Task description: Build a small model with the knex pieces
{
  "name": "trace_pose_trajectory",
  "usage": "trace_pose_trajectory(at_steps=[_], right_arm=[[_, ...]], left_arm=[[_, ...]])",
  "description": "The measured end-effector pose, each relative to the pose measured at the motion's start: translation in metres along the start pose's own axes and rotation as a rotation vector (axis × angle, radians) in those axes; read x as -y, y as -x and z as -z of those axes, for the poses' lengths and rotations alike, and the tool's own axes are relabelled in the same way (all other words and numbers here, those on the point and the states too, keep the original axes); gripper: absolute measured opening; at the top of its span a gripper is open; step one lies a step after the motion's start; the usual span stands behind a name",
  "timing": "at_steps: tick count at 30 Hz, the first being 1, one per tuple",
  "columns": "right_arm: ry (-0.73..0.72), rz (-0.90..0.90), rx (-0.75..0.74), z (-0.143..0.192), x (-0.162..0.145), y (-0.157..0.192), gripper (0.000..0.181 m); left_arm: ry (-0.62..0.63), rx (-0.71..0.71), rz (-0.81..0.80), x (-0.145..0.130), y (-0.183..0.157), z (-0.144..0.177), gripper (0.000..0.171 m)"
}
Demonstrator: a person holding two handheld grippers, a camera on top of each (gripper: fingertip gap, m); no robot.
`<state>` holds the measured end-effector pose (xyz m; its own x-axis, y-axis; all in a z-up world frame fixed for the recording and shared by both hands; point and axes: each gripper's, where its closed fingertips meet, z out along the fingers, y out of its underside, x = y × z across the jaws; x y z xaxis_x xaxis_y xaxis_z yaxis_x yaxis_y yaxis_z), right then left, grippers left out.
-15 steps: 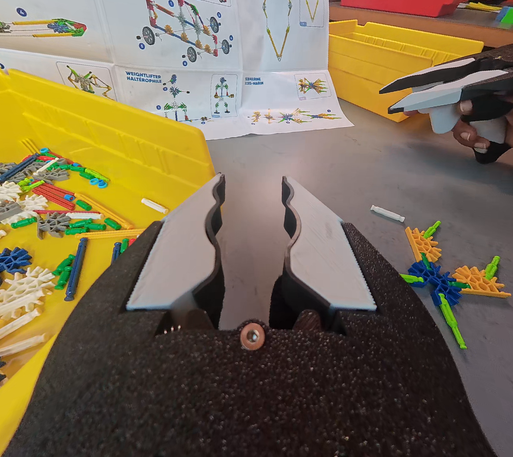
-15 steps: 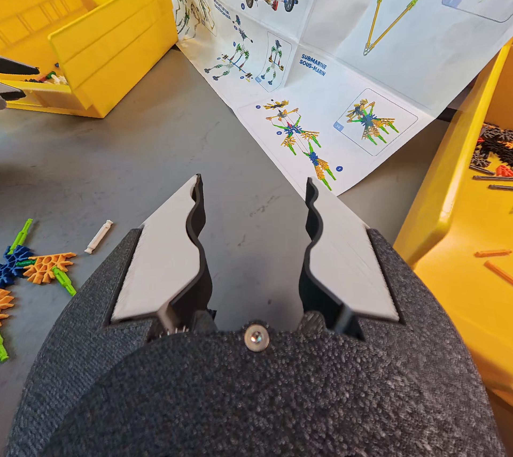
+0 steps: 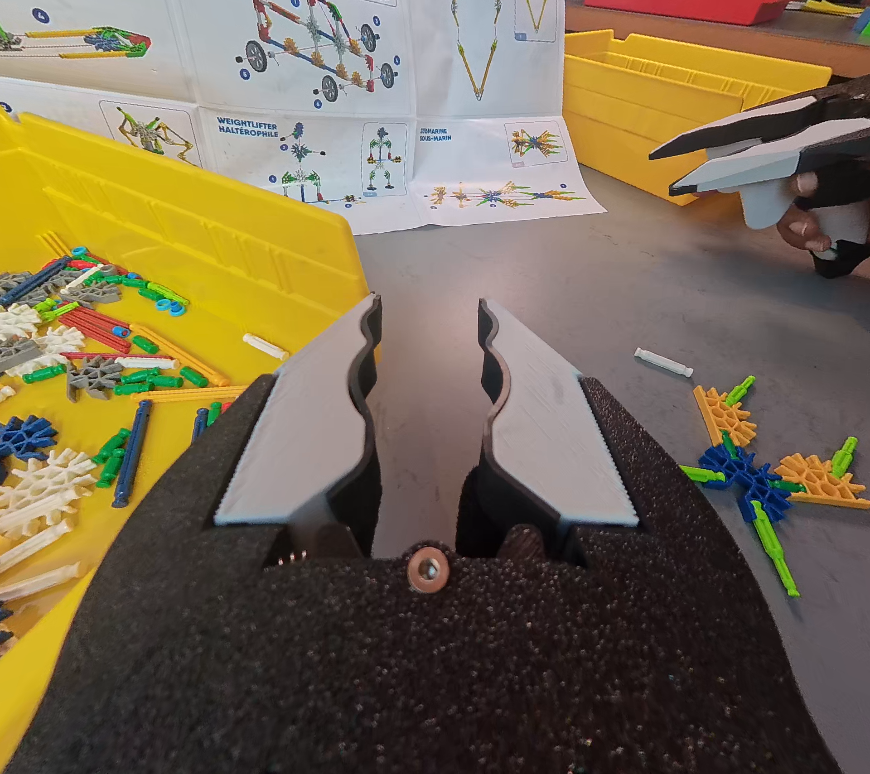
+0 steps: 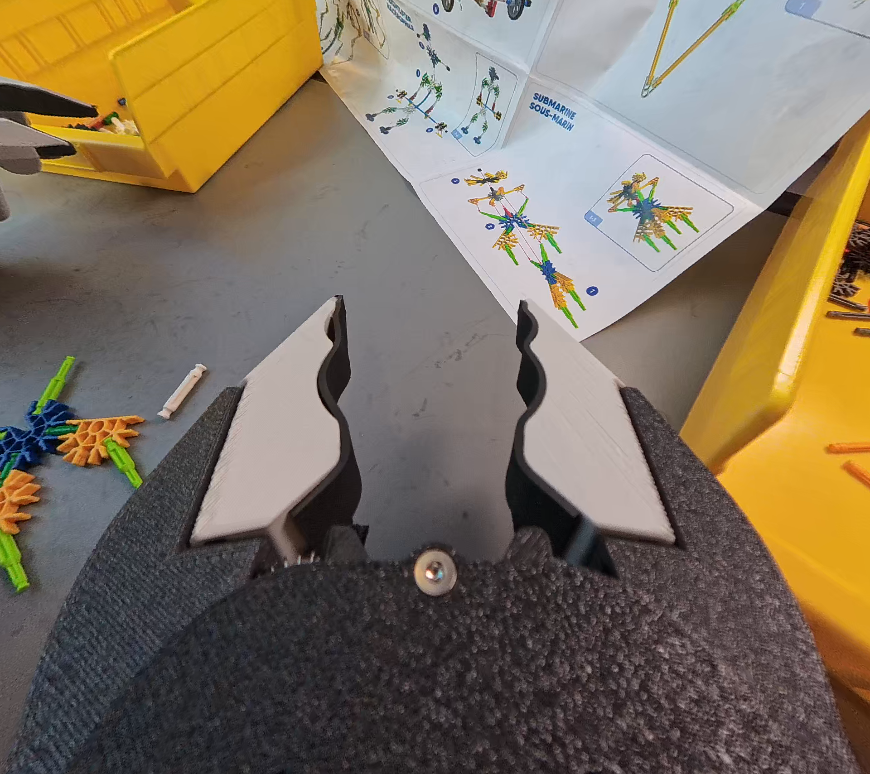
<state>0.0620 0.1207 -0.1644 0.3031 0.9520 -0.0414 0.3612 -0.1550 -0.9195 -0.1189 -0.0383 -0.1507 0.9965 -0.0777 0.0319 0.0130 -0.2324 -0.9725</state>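
Grey tabletop [image 3: 612, 281] is all that is framed between the spread, empty jaws of the left gripper [image 3: 428, 309], with the yellow bin [image 3: 235, 234] of loose rods at nine o'clock and the blue-and-orange star piece [image 3: 753, 478] with a white rod [image 3: 664, 362] at three. The right gripper [image 4: 428, 304] is likewise held wide apart over bare table, nothing pinched, the star piece lying at nine o'clock. Farther off at twelve, the white instruction sheet [image 4: 612, 116] is propped up.

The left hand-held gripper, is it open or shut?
Open. The left hand-held gripper holds nothing; bare grey table shows between its parted fingers.
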Motion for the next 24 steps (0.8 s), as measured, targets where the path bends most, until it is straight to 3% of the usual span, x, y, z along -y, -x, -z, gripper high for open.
trace_pose_trajectory(at_steps=[24], right_arm=[[-0.016,-0.005,0.004,0.0025,0.0022,0.0003,0.07]], left_arm=[[0.006,0.002,-0.012,-0.0012,-0.0002,0.0003,0.04]])
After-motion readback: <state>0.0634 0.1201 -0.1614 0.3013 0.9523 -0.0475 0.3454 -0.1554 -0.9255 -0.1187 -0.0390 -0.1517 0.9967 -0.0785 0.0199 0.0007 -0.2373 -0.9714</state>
